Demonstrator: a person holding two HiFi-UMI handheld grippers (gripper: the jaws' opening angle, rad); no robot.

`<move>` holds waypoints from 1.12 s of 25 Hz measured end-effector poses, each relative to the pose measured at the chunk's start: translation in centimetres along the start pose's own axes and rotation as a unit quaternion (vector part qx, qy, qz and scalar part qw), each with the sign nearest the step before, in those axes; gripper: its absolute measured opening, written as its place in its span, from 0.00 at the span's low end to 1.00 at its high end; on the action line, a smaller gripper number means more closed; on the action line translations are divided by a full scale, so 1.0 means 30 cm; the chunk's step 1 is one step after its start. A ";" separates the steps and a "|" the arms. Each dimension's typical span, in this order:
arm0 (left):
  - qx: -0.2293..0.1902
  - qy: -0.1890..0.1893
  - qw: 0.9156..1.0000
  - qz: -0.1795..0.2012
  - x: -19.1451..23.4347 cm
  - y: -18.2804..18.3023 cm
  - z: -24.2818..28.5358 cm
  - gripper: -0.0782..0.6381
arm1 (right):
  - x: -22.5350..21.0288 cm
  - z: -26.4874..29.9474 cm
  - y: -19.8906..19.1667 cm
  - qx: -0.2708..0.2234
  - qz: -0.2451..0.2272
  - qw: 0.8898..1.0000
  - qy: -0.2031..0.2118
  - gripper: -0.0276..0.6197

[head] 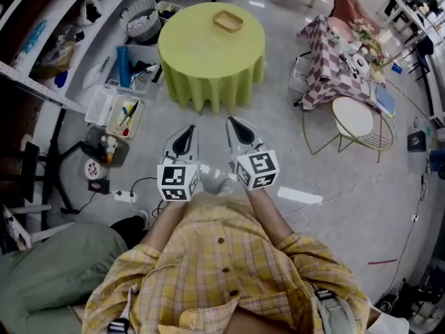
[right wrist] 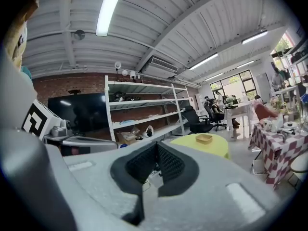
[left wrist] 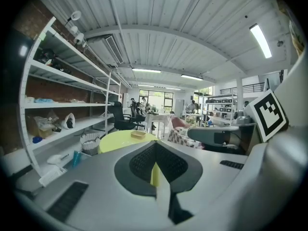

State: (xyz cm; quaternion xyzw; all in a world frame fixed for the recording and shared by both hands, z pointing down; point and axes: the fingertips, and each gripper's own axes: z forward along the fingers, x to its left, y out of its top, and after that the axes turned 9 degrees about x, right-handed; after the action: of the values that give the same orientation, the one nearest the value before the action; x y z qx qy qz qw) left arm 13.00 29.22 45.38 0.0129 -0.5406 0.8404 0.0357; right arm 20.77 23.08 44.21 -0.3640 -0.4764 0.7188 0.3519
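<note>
Jaws pressed together on nothing, the left gripper and right gripper idle side by side, as the round table lies well ahead, out of reach.

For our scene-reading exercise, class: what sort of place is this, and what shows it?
Probably a lab or workshop in an industrial hall: long white shelving stands against a brick wall, storage bins sit on the bare floor, and office chairs stand by desks at the far end.

Shelves at the frame's upper left run off the edge. On the round tabletop, the tray is too small to tell its contents.
</note>
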 end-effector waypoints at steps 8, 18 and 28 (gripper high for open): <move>0.004 -0.002 1.000 0.015 -0.051 -0.013 0.031 0.12 | -0.011 -0.007 0.006 -0.004 -0.008 1.000 0.013 0.04; 0.006 -0.013 1.000 0.009 0.038 0.014 0.167 0.12 | -0.086 0.109 0.020 0.010 -0.015 1.000 -0.003 0.04; 0.011 -0.029 1.000 0.003 0.209 0.090 0.387 0.12 | -0.201 0.334 0.075 0.021 -0.010 0.999 -0.031 0.04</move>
State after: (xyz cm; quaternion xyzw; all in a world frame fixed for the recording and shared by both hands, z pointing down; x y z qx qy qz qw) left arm 6.36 17.84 48.11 0.0365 -0.5326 0.8454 0.0173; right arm 14.76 12.97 46.06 -0.3298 -0.4754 0.7359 0.3515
